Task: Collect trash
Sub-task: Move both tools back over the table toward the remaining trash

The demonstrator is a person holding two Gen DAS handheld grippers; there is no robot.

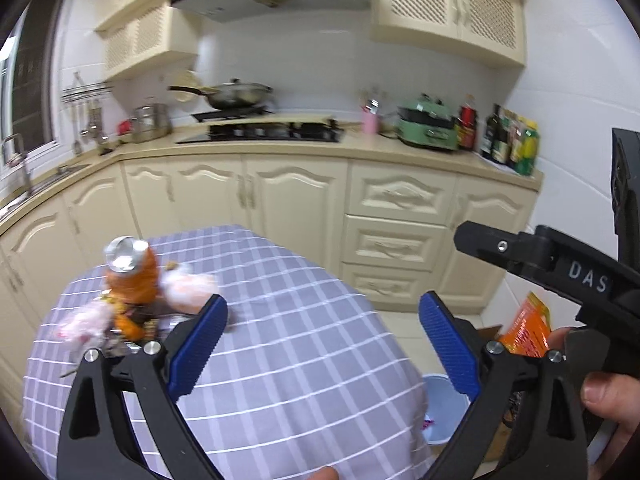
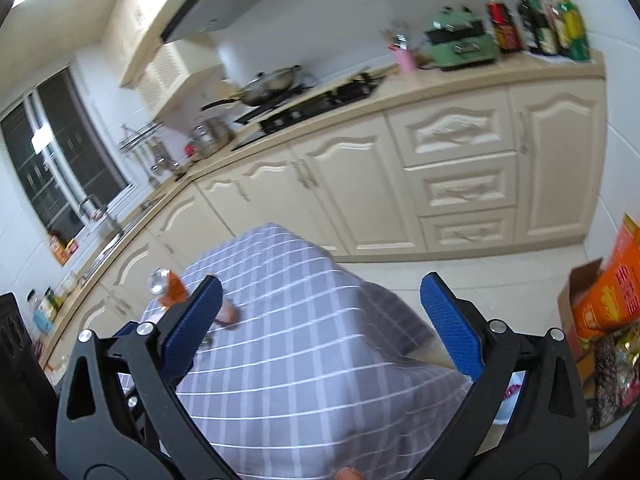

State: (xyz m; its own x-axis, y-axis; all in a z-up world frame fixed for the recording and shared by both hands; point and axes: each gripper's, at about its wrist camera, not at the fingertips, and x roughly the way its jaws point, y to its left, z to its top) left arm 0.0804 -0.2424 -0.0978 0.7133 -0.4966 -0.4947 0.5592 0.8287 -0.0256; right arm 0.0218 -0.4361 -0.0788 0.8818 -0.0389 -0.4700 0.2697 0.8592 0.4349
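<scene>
A pile of trash lies at the left of a table with a purple checked cloth (image 1: 280, 320): an orange can (image 1: 134, 272) with a silver top, crumpled pink-white wrappers (image 1: 188, 290) and dark scraps. My left gripper (image 1: 320, 320) is open and empty, above the cloth to the right of the pile. My right gripper (image 2: 320, 304) is open and empty over the same cloth (image 2: 304, 360); the can (image 2: 168, 286) shows beyond its left finger. A pale blue trash bin (image 1: 444, 404) stands on the floor at the table's right edge.
The right gripper's black body (image 1: 560, 272) and a hand (image 1: 608, 400) sit at the right of the left wrist view. A cardboard box with orange packets (image 2: 608, 300) stands on the floor at right. Cream cabinets (image 1: 296, 196), a stove and counter items line the back.
</scene>
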